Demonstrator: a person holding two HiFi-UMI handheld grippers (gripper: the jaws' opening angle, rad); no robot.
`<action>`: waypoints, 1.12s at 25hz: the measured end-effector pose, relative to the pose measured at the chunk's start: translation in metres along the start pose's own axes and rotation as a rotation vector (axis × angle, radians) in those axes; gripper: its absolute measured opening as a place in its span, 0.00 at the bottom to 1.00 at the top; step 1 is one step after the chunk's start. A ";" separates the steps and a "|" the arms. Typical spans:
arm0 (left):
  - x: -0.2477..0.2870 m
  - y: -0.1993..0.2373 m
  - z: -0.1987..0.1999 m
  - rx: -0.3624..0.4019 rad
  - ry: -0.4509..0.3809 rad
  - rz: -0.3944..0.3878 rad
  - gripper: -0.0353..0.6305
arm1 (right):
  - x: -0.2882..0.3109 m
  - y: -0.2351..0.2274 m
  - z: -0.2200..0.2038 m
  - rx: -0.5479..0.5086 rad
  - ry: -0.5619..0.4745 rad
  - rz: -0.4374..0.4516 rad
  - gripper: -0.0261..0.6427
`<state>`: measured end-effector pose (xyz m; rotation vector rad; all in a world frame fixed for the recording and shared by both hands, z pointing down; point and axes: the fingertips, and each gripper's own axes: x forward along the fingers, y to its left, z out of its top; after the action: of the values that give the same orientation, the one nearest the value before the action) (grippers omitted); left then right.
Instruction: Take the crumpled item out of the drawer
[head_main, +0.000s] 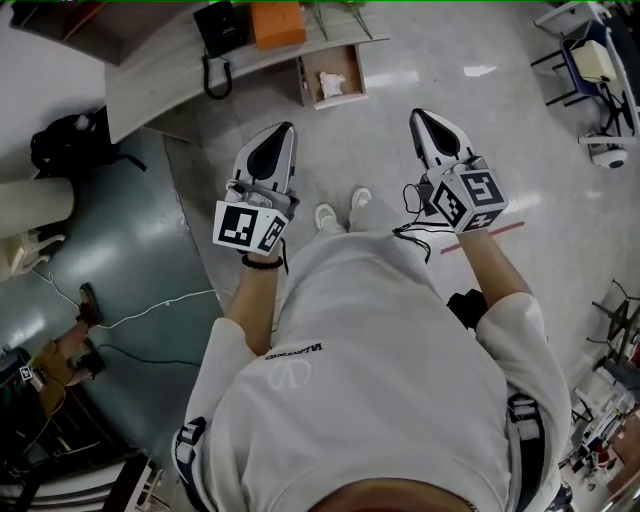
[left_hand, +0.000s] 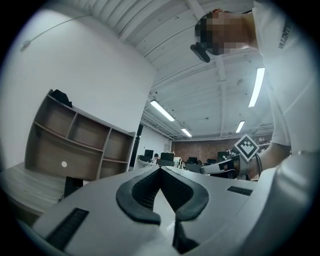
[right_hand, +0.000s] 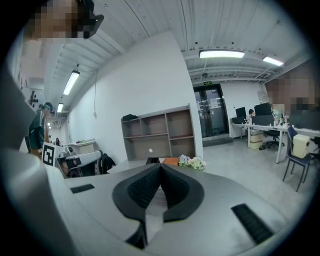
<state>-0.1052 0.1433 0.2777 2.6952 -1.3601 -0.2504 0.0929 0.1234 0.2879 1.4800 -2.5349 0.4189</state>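
Note:
In the head view a small wooden drawer (head_main: 349, 62) stands open under the desk's edge, with a white crumpled item (head_main: 331, 84) lying inside it. My left gripper (head_main: 287, 127) is held at waist height, pointing toward the desk, short of the drawer and a little to its left. Its jaws are shut with nothing between them (left_hand: 160, 168). My right gripper (head_main: 416, 113) points forward to the right of the drawer, apart from it, and is also shut and empty (right_hand: 161, 165). Neither gripper view shows the drawer.
A light wooden desk (head_main: 170, 70) carries a black phone (head_main: 222, 28), an orange box (head_main: 277, 22) and flowers (right_hand: 193, 161). A black backpack (head_main: 68, 142) and a white cable (head_main: 150, 308) lie on the floor at left. Chairs (head_main: 588, 58) stand at right. A wooden shelf (right_hand: 158, 134) lines the wall.

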 end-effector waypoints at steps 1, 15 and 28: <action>0.002 0.004 -0.003 -0.004 0.005 0.003 0.05 | 0.004 -0.004 0.000 0.002 -0.003 -0.010 0.04; 0.063 0.038 -0.022 -0.013 0.051 0.024 0.05 | 0.072 -0.033 -0.007 -0.022 0.044 0.033 0.04; 0.169 0.068 -0.082 -0.020 0.165 0.061 0.05 | 0.167 -0.094 -0.036 -0.036 0.131 0.146 0.04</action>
<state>-0.0438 -0.0316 0.3540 2.5876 -1.3803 -0.0355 0.0929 -0.0460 0.3848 1.2178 -2.5401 0.4718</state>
